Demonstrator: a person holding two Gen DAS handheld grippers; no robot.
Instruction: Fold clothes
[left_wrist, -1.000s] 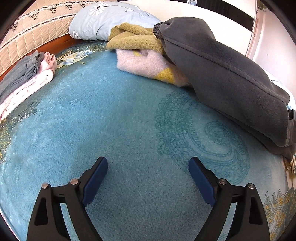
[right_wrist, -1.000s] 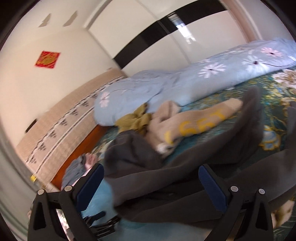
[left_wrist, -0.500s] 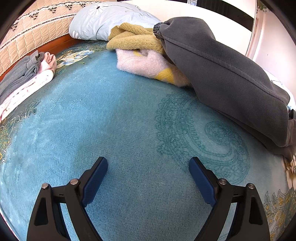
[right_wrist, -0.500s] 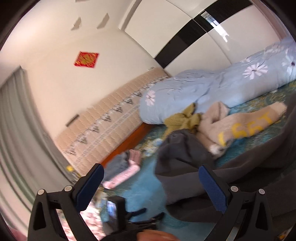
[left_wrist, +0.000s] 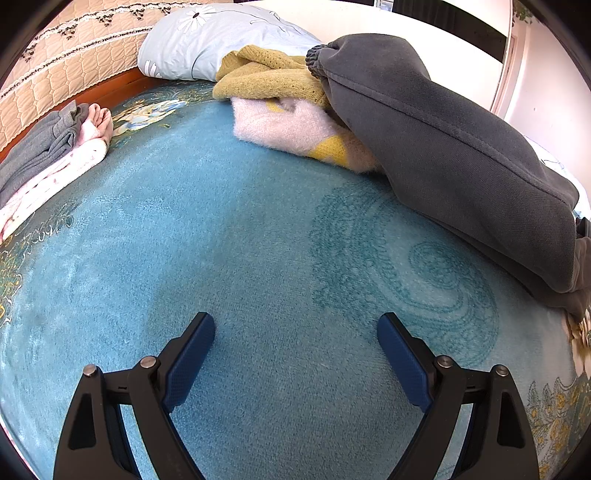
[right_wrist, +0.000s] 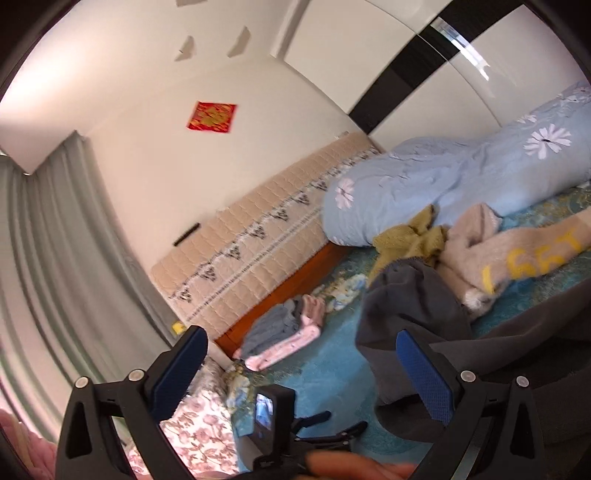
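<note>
So far, only a small stack looks finished: a folded grey garment (left_wrist: 40, 144) and a folded pink-and-white garment (left_wrist: 55, 170) lie side by side near the quilted beige headboard (left_wrist: 66, 70) on the teal plush bedspread (left_wrist: 229, 236). Left to fold, judging by the heap, are a long dark grey sweatshirt-like garment (left_wrist: 454, 147) draped over a fluffy pale pink sweater with yellow lettering (left_wrist: 295, 129) and a mustard knit top (left_wrist: 266, 74). The left gripper (left_wrist: 295, 339) hovers over bare bedspread, jaws spread wide and empty. The right gripper (right_wrist: 301, 354) is raised, jaws likewise released, holding nothing. The dark garment's far end runs out of frame, and the right view is blurred; the hand (right_wrist: 354, 467) at its bottom edge is barely legible.
</note>
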